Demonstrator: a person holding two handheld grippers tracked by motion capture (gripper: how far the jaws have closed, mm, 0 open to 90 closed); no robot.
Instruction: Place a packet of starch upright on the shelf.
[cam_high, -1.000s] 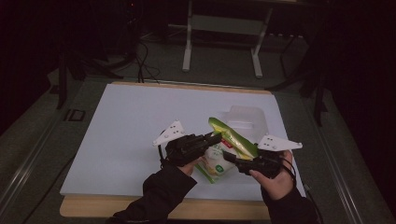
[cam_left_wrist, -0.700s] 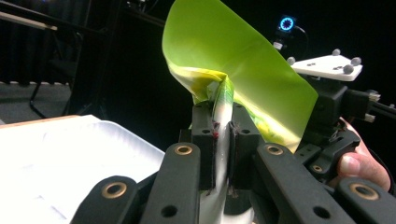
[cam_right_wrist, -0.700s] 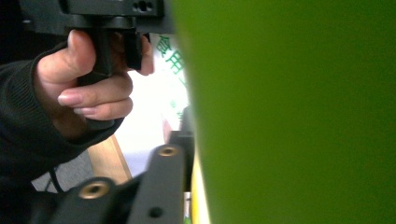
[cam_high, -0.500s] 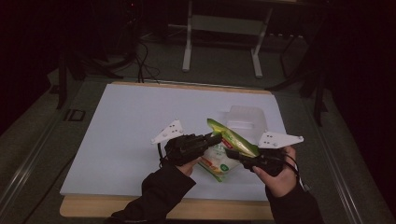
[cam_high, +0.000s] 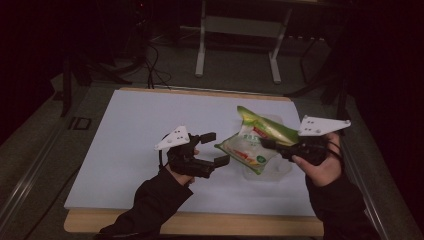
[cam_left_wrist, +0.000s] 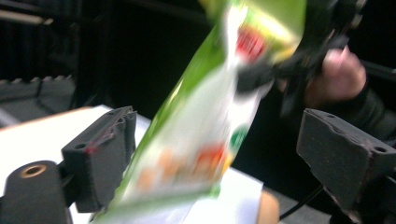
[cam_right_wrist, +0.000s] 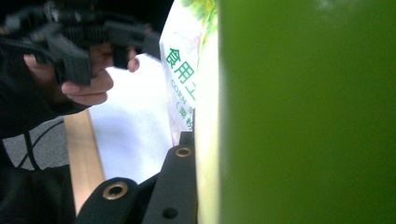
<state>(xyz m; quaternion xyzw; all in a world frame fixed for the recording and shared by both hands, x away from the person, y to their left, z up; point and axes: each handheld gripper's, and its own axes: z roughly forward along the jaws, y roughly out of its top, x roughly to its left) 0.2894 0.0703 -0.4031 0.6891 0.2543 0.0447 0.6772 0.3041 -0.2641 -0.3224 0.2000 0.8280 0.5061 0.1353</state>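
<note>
The green-and-white food pouch (cam_high: 252, 142) hangs in the air off the tip of the right gripper (cam_high: 270, 145), whose jaws are clamped on its edge – just above a clear plastic tray (cam_high: 272, 172). It looks light, soft and slippery; its film would probably buckle, so grip a flat sealed edge. The left gripper (cam_high: 215, 148) is level beside it, jaws spread wide – the pouch's free corner sits between them, untouched

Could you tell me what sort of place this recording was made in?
Probably a lab or workshop recording station: a white-topped table in a dim room, cables on the floor, a metal stand behind, and a person with handheld grippers.
</note>
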